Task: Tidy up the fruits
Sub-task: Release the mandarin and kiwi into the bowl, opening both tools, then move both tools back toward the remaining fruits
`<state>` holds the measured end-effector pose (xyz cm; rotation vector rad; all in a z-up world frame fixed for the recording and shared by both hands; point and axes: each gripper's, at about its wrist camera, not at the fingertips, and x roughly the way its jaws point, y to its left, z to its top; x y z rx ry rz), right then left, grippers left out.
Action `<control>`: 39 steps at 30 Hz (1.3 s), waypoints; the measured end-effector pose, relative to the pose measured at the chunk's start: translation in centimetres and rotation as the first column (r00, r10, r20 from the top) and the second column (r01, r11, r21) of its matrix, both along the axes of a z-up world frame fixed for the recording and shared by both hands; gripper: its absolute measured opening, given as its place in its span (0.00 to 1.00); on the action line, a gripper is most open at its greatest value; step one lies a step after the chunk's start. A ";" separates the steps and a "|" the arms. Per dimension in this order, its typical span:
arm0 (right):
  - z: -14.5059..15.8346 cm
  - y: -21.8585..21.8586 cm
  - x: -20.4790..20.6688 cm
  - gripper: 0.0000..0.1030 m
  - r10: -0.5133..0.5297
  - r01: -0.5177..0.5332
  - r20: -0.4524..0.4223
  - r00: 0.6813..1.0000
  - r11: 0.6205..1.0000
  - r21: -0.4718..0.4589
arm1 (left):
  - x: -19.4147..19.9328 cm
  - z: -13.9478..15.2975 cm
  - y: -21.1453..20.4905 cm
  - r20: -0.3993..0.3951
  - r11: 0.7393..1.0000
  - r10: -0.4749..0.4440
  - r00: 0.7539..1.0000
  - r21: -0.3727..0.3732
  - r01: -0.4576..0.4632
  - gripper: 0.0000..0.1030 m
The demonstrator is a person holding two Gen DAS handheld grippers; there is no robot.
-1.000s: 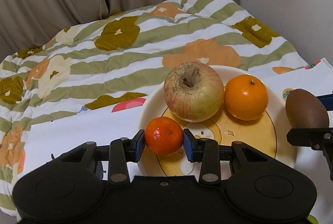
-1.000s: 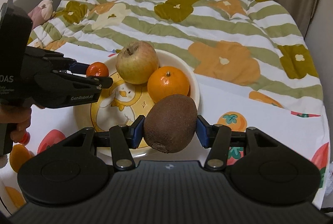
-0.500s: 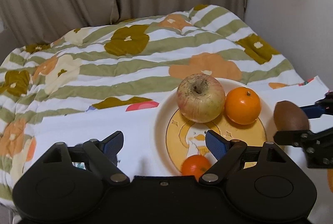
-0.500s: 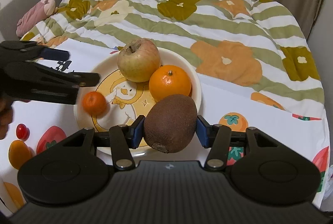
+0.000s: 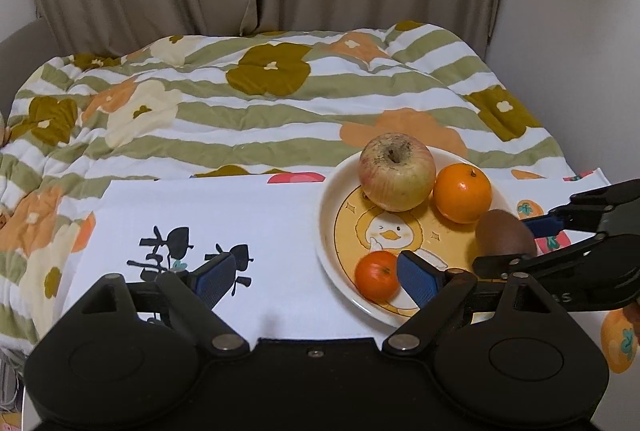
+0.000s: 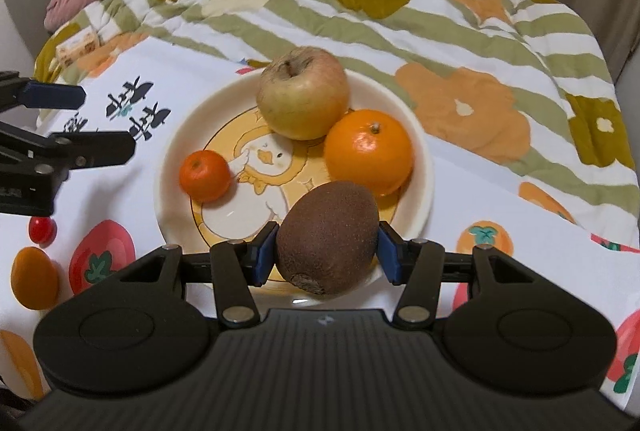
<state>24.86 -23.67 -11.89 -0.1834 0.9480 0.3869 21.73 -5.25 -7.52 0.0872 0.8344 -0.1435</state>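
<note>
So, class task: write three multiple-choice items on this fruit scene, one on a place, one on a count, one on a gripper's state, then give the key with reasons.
1. Where is the small tangerine?
A. on the plate
B. on the quilt
C. in the left gripper

2. How many fruits lie on the plate?
A. one
B. three
C. five

3. What is the right gripper doing?
A. standing open
B. clamping the kiwi
C. clamping the apple

Key: 1 A, it sits on the plate's duck picture. 2 B, apple, orange and tangerine. 3 B, both pads press the kiwi.
</note>
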 end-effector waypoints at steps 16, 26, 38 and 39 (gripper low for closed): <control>1.3 0.6 -1.1 0.99 -0.018 0.020 0.062 0.998 0.999 -0.037 | -2.2 1.3 1.4 0.030 0.999 0.034 0.999 0.026 -0.035 0.88; 3.9 -0.3 -4.4 0.99 -0.112 0.113 0.108 0.988 0.994 -0.006 | -5.2 3.1 2.4 0.070 0.999 0.042 0.997 0.009 -0.042 0.88; 8.5 -0.3 -11.9 1.00 -0.252 0.246 0.188 0.949 0.968 0.056 | -11.8 6.4 4.1 0.154 0.999 0.010 0.988 -0.033 -0.005 0.94; 8.8 -0.4 -12.5 1.00 -0.267 0.259 0.195 0.944 0.964 0.067 | -12.4 6.6 4.4 0.162 0.999 0.007 0.987 -0.032 -0.002 0.96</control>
